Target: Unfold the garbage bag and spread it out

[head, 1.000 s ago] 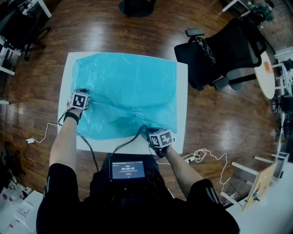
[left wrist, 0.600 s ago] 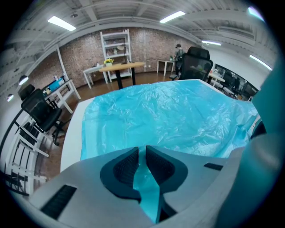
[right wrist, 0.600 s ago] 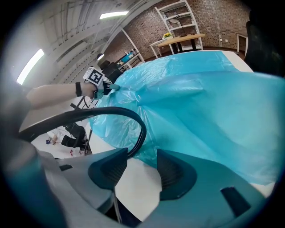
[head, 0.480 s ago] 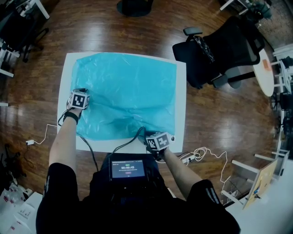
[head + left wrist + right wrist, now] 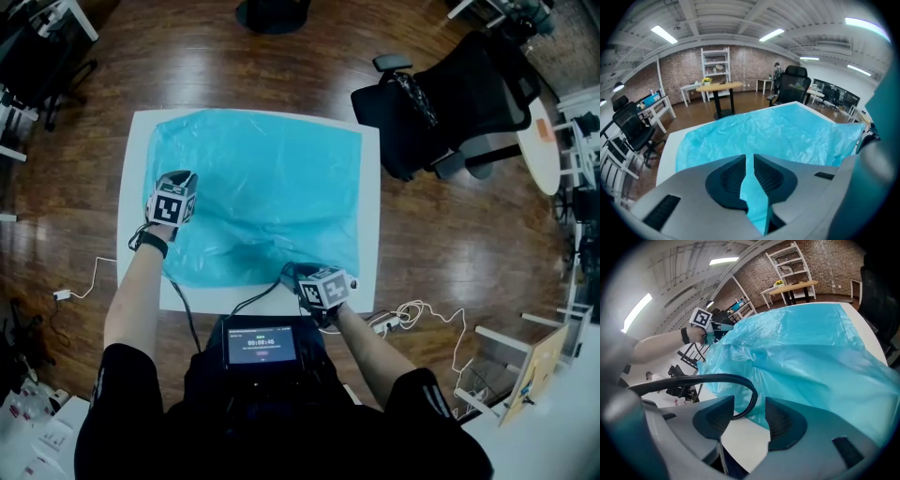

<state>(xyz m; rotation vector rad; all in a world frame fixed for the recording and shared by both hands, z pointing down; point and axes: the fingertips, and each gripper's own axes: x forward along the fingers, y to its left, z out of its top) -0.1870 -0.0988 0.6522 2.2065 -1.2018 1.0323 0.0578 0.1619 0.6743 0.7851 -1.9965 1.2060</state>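
The blue garbage bag (image 5: pixel 262 187) lies spread over most of the white table (image 5: pixel 371 234), wrinkled toward the near edge. My left gripper (image 5: pixel 186 178) is at the bag's left side and is shut on a pinched strip of the blue film (image 5: pixel 751 187), held raised off the table. My right gripper (image 5: pixel 298 274) hovers at the bag's near right edge. In the right gripper view its jaws (image 5: pixel 749 405) stand apart. A black cable (image 5: pixel 740 380) arcs between them, and the bag's edge (image 5: pixel 759 416) lies against the right pad without being pinched.
A black office chair (image 5: pixel 450 103) stands close to the table's far right corner. Cables and a power strip (image 5: pixel 403 323) lie on the wooden floor near the right. A small screen (image 5: pixel 262 347) hangs at the person's chest. Desks and shelves (image 5: pixel 715 65) line the room.
My left gripper has risen and moved inward over the bag, drawing the left edge of the film with it. My right gripper has lifted slightly at the near edge.
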